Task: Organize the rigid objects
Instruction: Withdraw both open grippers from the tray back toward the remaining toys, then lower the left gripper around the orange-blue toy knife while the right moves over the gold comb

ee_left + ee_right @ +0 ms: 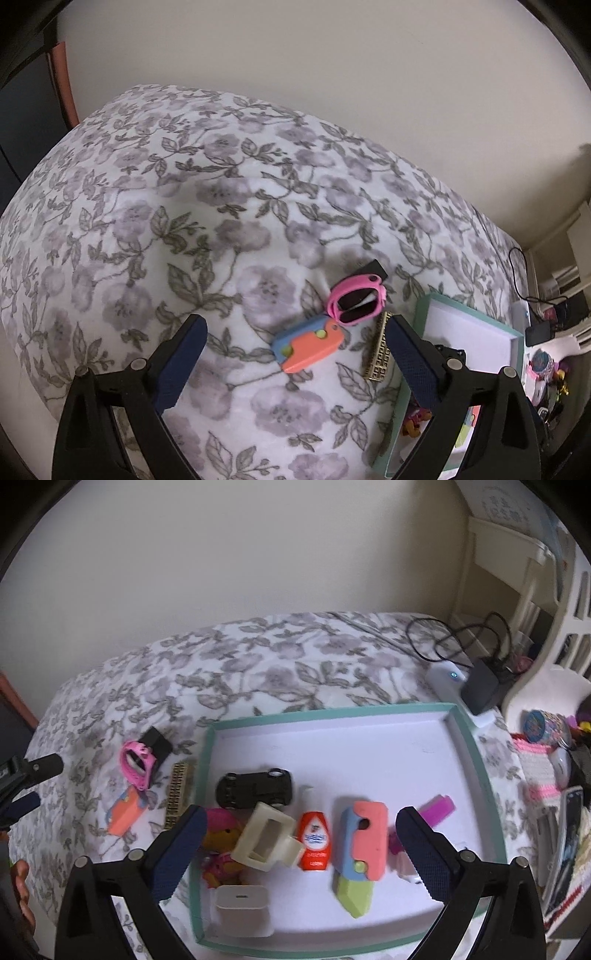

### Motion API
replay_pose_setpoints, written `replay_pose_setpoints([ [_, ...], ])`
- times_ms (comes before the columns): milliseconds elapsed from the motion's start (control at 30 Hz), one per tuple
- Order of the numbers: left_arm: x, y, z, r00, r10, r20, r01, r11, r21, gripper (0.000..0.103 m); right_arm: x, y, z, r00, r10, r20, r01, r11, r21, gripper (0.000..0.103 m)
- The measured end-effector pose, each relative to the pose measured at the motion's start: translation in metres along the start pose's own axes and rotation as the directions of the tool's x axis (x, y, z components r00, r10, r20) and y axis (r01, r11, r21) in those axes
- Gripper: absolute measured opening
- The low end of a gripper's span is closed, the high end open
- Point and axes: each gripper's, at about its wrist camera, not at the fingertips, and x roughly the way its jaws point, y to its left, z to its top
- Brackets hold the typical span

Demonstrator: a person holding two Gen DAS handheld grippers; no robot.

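Plastic, rigid and light by the look of it, the orange-and-blue toy knife (308, 345) lay flat on the floral bedspread (147, 221), just beside the teal-rimmed tray (207, 760) and touching the pink watch (356, 301). The left gripper (295, 363) hovered above it with its jaws spread wide and nothing between them. The right gripper (301, 849) hung over the tray, likewise spread and empty, above the white clip (266, 838), the black toy car (255, 784) and a second toy knife (364, 843) already lying inside. The soft bedding would probably yield under downward pressure, so a grasp across the knife's short sides, at mid-length, appeared most secure. Its smooth faces might slip. The gold bar (378, 349) alongside appeared denser, though blur left its material uncertain.
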Motion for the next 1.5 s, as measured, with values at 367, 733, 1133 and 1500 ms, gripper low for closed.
replay_pose_setpoints([
  [367,0.003,0.04,0.014,1.0,0.027,0.017,-0.025,0.996,-0.082,0.097,0.002,0.017,0.005,0.988,0.143,0.063,-0.145,0.989,0.039,0.103],
  [733,0.073,0.02,0.002,0.985,0.061,-0.159,-0.046,0.994,0.096,0.097,0.03,0.07,0.007,0.992,0.122,0.031,-0.119,0.99,-0.075,0.103],
  [1133,0.112,-0.01,0.001,0.979,0.01,-0.204,0.007,0.996,0.085,0.097,0.039,0.076,0.006,0.995,0.097,0.015,-0.095,0.99,-0.101,0.103],
  [1500,0.125,-0.016,-0.007,0.971,0.06,-0.232,-0.026,0.988,0.149,0.097,0.04,0.074,0.006,0.995,0.101,0.007,-0.1,0.991,-0.091,0.103],
])
